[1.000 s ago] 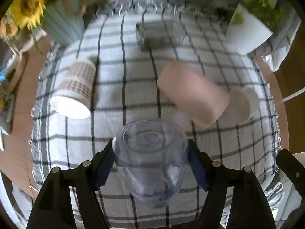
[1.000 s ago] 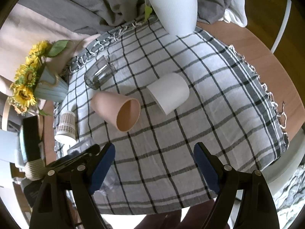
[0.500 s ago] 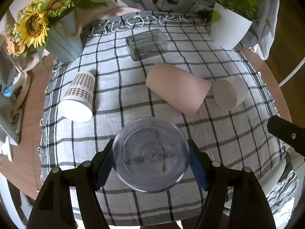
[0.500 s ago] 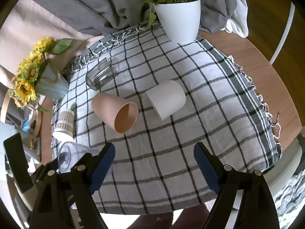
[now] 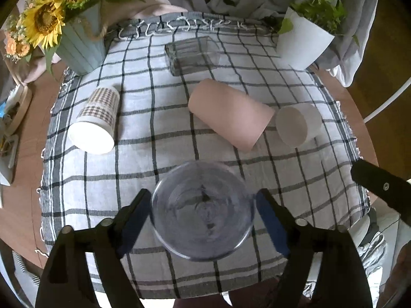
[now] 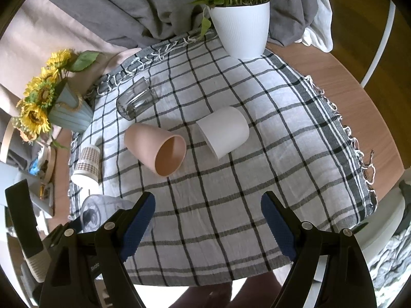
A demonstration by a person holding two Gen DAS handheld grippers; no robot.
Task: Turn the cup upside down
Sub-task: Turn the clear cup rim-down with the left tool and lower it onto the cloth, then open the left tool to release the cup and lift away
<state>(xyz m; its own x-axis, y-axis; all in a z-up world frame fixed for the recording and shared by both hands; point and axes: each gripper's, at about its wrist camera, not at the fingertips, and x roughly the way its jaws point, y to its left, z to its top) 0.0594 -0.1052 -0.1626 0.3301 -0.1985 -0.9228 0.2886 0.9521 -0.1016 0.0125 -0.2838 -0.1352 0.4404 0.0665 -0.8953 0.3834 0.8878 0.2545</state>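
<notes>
My left gripper [image 5: 203, 213] is shut on a clear plastic cup [image 5: 203, 210], held above the near part of the checked cloth [image 5: 154, 118]; its round end faces my camera. The cup also shows in the right wrist view [image 6: 102, 213] at lower left. My right gripper [image 6: 208, 220] is open and empty over the cloth's near edge. A pink cup [image 5: 228, 118] [image 6: 156, 148], a white cup [image 5: 298, 124] [image 6: 223, 131], a patterned cup [image 5: 96, 120] [image 6: 87, 164] and a clear glass [image 5: 192, 55] [image 6: 134, 98] lie on their sides.
A sunflower vase [image 5: 79, 41] [image 6: 69, 110] stands at the back left and a white plant pot [image 5: 303, 41] [image 6: 241, 28] at the back right. Grey fabric [image 6: 115, 20] lies behind the round wooden table [image 6: 341, 82].
My left gripper has lifted and turned the clear cup, so its round end now faces the camera. The view pulled back from the table. My right gripper stayed open.
</notes>
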